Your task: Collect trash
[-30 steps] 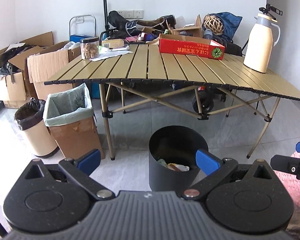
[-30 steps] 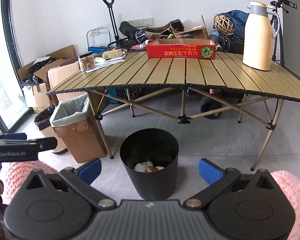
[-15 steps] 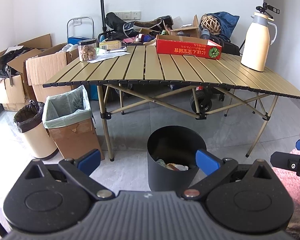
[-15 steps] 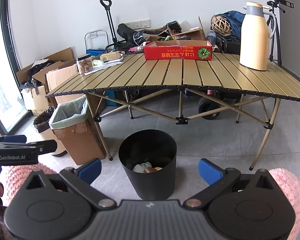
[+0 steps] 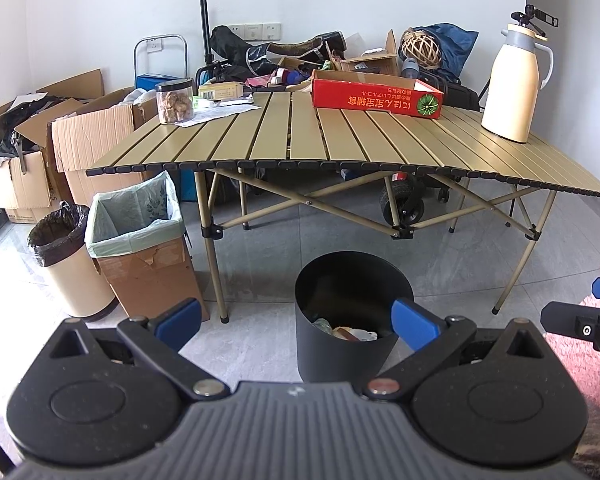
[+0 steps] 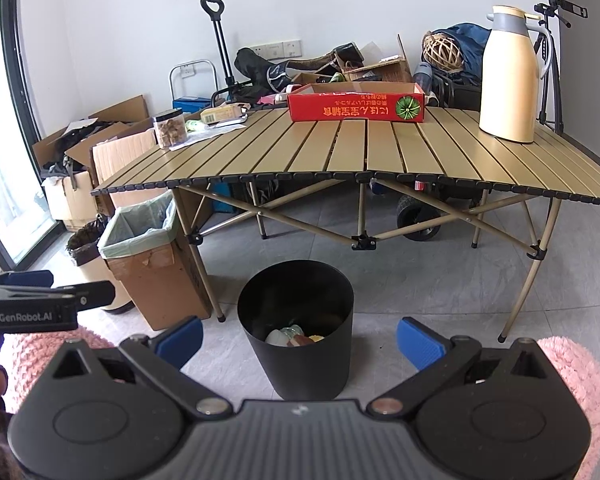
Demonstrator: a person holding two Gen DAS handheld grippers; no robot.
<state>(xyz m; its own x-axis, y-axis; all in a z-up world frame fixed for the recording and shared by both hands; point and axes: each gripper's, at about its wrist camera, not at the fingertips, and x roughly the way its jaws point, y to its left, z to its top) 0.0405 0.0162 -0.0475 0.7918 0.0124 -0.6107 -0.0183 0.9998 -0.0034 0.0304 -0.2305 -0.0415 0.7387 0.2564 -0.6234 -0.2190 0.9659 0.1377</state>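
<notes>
Left wrist view: left gripper (image 5: 296, 320) jaws spread wide, nothing between the blue pads (image 5: 179, 317). Black bin (image 5: 352, 316) stands on the grey tile floor just in front of the folding table (image 5: 340, 140), near-centre of its front edge. Trash (image 5: 348, 332) lies at the bottom of the bin: mixed wrappers, pale and yellowish bits, too small to tell apart. Left of the bin, by the table's front-left leg: cardboard box lined with a green bag (image 5: 140, 232), then a cream can with a black liner (image 5: 66, 264) further left. On the table: red carton (image 5: 376, 96) at the back, cream thermos (image 5: 514, 88) back right, jar of snacks (image 5: 175, 100) back left. Right gripper (image 5: 580, 320) shows at the frame's right edge, right of the bin.

Right wrist view: right gripper (image 6: 300, 340) jaws also released, wide apart, empty. Bin (image 6: 296, 332) sits between the pads in the frame, apart from them, in front of the table (image 6: 360, 152). Trash (image 6: 294, 336) inside, greenish and pale pieces plus something yellow. Lined box (image 6: 152, 256) left of the bin. Left gripper (image 6: 40, 300) at the left edge, "GenRobot.AI" on its side. Pink fuzzy sleeves (image 6: 572, 376) either side of the right gripper. Carton (image 6: 356, 106) and thermos (image 6: 508, 76) on the table's far side.
</notes>
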